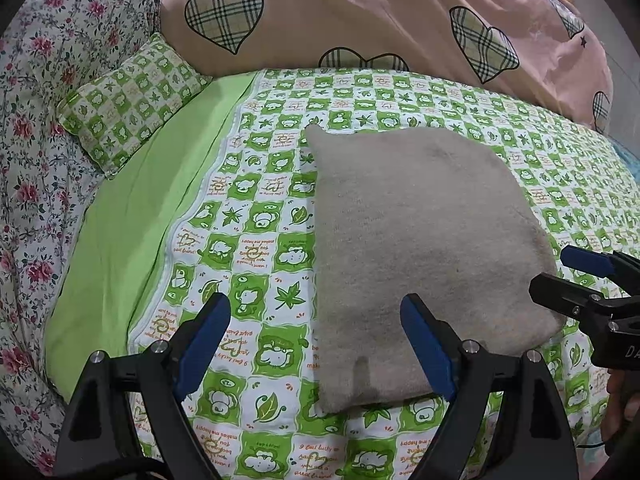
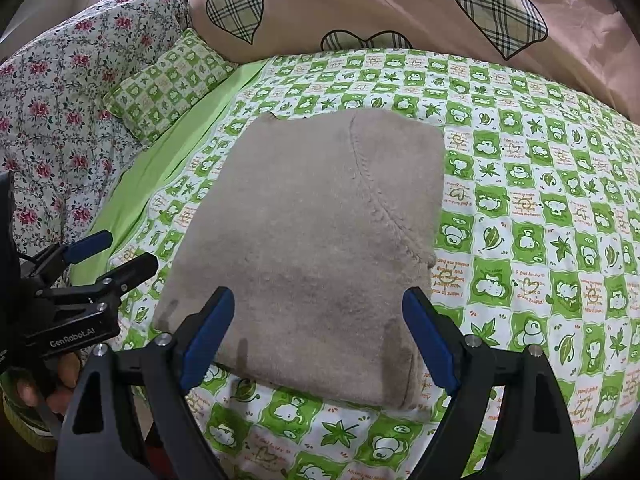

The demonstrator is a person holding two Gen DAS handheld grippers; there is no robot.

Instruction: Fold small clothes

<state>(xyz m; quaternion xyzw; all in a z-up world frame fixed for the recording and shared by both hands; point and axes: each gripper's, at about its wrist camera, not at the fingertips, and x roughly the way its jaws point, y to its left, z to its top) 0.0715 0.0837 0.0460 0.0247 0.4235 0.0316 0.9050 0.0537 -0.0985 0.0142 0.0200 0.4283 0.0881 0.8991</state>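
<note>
The knit [image 1: 424, 248] lies folded into a rough square on the bed [image 1: 256, 216], flat on the green checked sheet, with a raised seam [image 2: 376, 196] curving across its top layer in my right view. No box or basket shows in either view; the bed alone carries things. A small pillow [image 1: 128, 104] in the same green check sits at the far left, against the floral quilt [image 1: 36, 128], and a pink duvet [image 1: 360, 20] with plaid hearts is heaped along the far edge of the bed, well apart from the knit.

My left gripper [image 1: 316, 344] is spread wide and holds nothing; its right finger [image 1: 428, 348] stands in front of the knit's near edge, its left one over bare sheet. My right gripper [image 2: 318, 340] is just as wide and empty, both fingers [image 2: 208, 336] in front of the knit's near edge. Whether any finger touches the cloth I cannot tell.

Each gripper shows at the side of the other's view, cut off by the frame. The fisheye bends the knit's edges, and its underside and inner layers are hidden. My hand [image 2: 60, 384] is only partly seen.
</note>
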